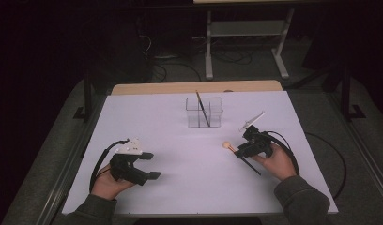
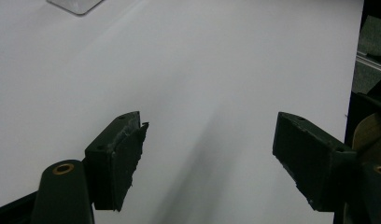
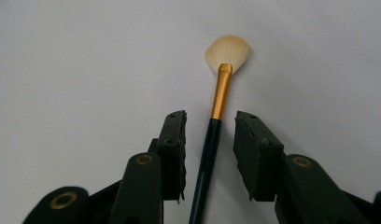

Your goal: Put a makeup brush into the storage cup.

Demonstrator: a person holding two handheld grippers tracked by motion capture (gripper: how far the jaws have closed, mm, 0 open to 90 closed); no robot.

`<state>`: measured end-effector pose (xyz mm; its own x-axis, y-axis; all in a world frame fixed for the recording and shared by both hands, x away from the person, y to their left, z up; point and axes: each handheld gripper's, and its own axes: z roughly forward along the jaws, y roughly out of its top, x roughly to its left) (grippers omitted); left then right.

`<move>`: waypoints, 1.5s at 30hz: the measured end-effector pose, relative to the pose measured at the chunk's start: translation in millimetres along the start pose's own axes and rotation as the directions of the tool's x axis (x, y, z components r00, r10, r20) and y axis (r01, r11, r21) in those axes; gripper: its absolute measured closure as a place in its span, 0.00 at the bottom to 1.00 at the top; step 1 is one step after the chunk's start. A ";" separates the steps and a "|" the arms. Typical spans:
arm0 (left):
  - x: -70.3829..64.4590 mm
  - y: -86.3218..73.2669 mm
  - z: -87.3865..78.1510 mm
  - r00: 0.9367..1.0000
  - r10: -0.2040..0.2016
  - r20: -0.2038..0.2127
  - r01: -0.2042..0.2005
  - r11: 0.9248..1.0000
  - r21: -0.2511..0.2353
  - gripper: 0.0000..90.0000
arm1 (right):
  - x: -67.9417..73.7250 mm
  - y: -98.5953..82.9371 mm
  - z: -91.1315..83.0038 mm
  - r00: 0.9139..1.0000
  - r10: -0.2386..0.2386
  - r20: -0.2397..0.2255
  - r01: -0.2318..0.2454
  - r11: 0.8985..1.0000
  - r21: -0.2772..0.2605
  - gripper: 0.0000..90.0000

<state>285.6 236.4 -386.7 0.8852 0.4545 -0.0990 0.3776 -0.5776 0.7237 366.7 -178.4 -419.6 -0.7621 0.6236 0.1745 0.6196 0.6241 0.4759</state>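
- Slim fan brush (image 3: 220, 98): pale cream bristle fan, gold metal ferrule, dark handle; lies flat on the desk near its right edge.
- Right tool (image 3: 209, 140): jaws apart, one each side of the handle, not clamped.
- Left tool (image 2: 209, 158): jaws wide apart, nothing between, near front-left corner.
- Clear plastic holder (image 1: 204, 112) toward the far edge, one dark stick inside.
- White desk (image 1: 180, 154); dim room, grey floor.

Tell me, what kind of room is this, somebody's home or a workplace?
Most likely a lab or workshop rigged for recording. A person works two handheld grippers, the left gripper and the right gripper, over a table covered in plain white, while cables lie on the dark floor beside a metal frame.
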 end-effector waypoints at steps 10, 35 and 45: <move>0.5 -0.1 0.9 1.000 0.004 0.003 -0.004 1.000 0.005 0.26 | -0.7 -1.9 3.1 1.000 0.000 0.004 0.000 1.000 0.017 0.75; 0.9 -0.4 0.1 1.000 0.001 0.004 -0.001 1.000 0.000 0.26 | 4.8 -0.4 9.7 0.998 -0.030 0.055 0.027 0.998 0.060 0.88; 0.4 0.1 -0.2 1.000 -0.001 0.003 0.001 1.000 -0.003 0.26 | 10.7 -0.1 10.8 0.993 -0.061 0.100 0.055 0.996 0.068 0.91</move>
<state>285.9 236.7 -386.5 0.8856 0.4531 -0.1021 0.3779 -0.5752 0.7255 360.4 -166.8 -427.1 -0.7760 0.6281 0.0577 0.5884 0.6878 0.4252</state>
